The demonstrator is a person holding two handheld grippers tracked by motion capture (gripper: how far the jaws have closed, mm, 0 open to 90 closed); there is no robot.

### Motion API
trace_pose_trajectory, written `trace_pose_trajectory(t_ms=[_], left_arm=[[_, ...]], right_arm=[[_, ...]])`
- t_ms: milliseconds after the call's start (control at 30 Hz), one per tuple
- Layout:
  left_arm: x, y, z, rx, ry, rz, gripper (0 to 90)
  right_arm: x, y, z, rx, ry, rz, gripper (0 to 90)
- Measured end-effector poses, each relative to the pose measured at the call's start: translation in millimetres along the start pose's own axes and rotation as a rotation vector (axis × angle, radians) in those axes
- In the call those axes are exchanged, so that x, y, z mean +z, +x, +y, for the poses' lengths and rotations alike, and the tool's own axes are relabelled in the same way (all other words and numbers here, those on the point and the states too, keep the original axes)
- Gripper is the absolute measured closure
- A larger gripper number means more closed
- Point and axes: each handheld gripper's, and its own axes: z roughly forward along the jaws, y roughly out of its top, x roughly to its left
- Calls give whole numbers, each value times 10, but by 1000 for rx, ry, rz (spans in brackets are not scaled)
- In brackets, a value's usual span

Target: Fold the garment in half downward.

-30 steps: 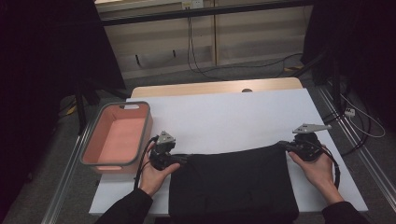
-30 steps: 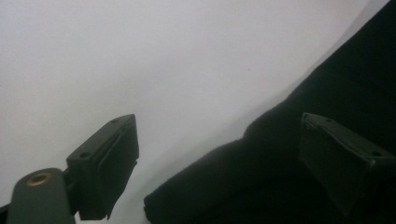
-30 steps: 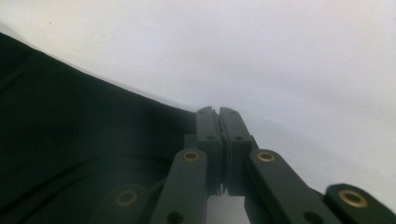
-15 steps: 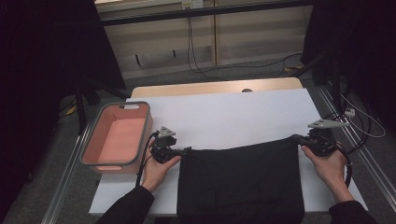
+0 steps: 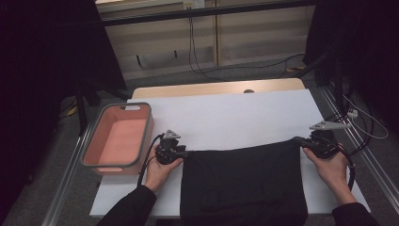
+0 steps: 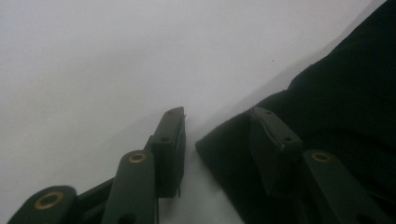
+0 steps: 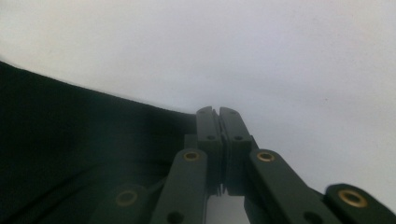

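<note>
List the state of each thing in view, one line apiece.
Black cloth: spread flat on the table, near edge hanging over the front.
Pink bin: upright, empty, apart from the cloth.
Left gripper: jaws just been closing, a gap left, cloth corner between them, not yet pinched.
Right gripper: shut on the cloth's far right corner.
White table: bare beyond the cloth.

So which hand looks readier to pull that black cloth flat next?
Probably the right. The right gripper is already clamped shut on the far corner of the black cloth. The left gripper has just been closing around the other corner, but its jaws are still apart, so it has no grip yet.
</note>
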Motion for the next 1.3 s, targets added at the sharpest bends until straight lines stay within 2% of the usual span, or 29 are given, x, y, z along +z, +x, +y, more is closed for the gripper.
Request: trace_pose_trajectory(t_ms=[133, 300, 433, 500, 567, 667, 700, 800, 900, 1033, 1200, 1300], left_arm=[[-7, -21, -9, -3, 9, -18, 627], [-38, -76, -42, -1, 18, -16, 672], [-53, -60, -48, -38, 30, -54, 798], [-65, -65, -37, -24, 44, -55, 825], [-72, -67, -37, -30, 44, -54, 834], [-94, -60, -40, -55, 29, -72, 839], [-112, -59, -36, -52, 21, -72, 840], [-185, -40, -11, -56, -27, -74, 841], [-260, -22, 4, -63, -73, -65, 842], [-319, -11, 31, -74, -111, -57, 844], [-389, -2, 88, -65, -143, -50, 847], [-422, -8, 100, -60, -157, -37, 847]], right_arm=[[16, 15, -7, -7, 8, 3, 878], [10, 25, -12, -8, 8, 5, 878], [24, 18, -22, -10, 14, 5, 877], [22, 18, -22, -12, 12, 5, 878], [12, 21, -18, -9, 6, 9, 878], [4, 13, -18, -7, 1, 9, 878], [1, 11, -18, -7, -1, 11, 878], [-4, 9, -15, -3, -7, 13, 878], [-17, 6, -13, 2, -17, 18, 878], [-37, -2, -9, 6, -33, 21, 878], [-60, -10, -3, 19, -56, 26, 877], [-72, -2, -6, 8, -73, 32, 876]])
